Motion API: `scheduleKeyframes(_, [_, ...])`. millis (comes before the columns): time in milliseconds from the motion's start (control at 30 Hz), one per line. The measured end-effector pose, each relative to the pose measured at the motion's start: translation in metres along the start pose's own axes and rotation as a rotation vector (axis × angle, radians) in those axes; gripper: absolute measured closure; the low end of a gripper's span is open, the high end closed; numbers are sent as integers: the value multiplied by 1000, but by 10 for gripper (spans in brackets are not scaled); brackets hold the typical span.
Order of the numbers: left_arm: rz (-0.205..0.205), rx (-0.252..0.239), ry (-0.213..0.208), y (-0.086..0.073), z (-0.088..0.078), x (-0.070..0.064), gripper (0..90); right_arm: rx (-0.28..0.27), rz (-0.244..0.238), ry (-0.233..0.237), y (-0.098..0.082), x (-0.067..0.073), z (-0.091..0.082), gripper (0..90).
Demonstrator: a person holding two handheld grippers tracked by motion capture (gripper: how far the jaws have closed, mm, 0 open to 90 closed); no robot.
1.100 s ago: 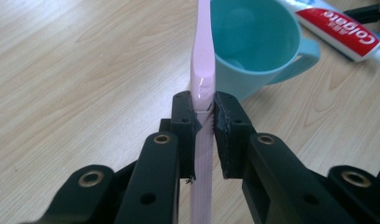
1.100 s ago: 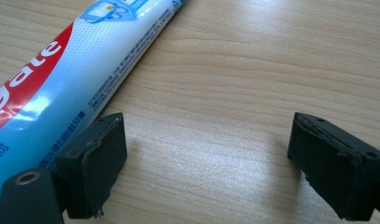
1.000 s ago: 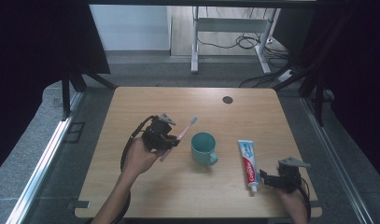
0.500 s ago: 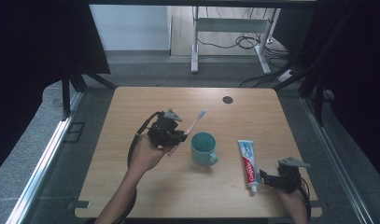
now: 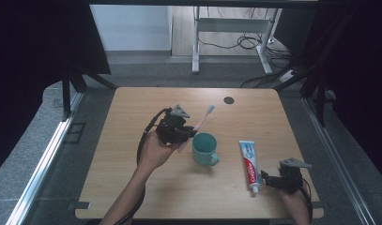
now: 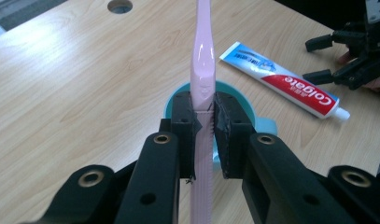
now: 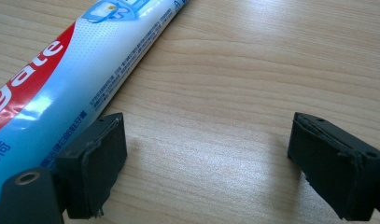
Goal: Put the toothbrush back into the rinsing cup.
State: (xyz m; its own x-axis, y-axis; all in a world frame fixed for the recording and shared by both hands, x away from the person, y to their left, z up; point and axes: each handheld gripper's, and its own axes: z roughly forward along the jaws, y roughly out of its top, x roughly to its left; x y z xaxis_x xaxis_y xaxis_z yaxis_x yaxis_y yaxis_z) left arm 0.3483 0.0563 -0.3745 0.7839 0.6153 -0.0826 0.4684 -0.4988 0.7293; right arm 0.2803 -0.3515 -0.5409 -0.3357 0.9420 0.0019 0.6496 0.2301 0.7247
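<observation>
My left gripper (image 5: 188, 133) (image 6: 204, 123) is shut on a pink toothbrush (image 5: 202, 122) (image 6: 201, 79), held above the table with the brush end pointing away to the upper right. Just right of it stands a teal mug (image 5: 205, 149) (image 6: 239, 100), its rim under the jaws in the left gripper view. A white, blue and red toothpaste tube (image 5: 249, 164) (image 6: 285, 79) (image 7: 71, 79) lies flat on the wooden table, cap toward the near edge. My right gripper (image 5: 267, 180) (image 7: 206, 154) rests open near the front right corner, its left pad beside the tube and nothing between the pads.
The wooden table (image 5: 132, 187) has a dark round hole (image 5: 229, 100) near its far edge. A desk frame and cables (image 5: 235, 42) stand on the floor beyond. Dark curtains hang at both sides.
My left hand has carried the toothbrush a little to the right and up, closer to the mug. The right gripper has stayed where it was.
</observation>
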Motion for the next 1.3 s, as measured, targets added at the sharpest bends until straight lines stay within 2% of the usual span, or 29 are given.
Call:
scheduleKeyframes(733, [14, -96, -2, 15, 18, -8, 792, 0, 0, 1, 0, 0, 0, 113])
scheduleKeyframes(1067, [5, -156, -4, 15, 32, -10, 792, -1, -3, 1, 0, 0, 0, 113])
scheduleKeyframes(1300, [5, -179, 6, 14, 40, -12, 792, -1, -3, 3, 0, 0, 0, 113])
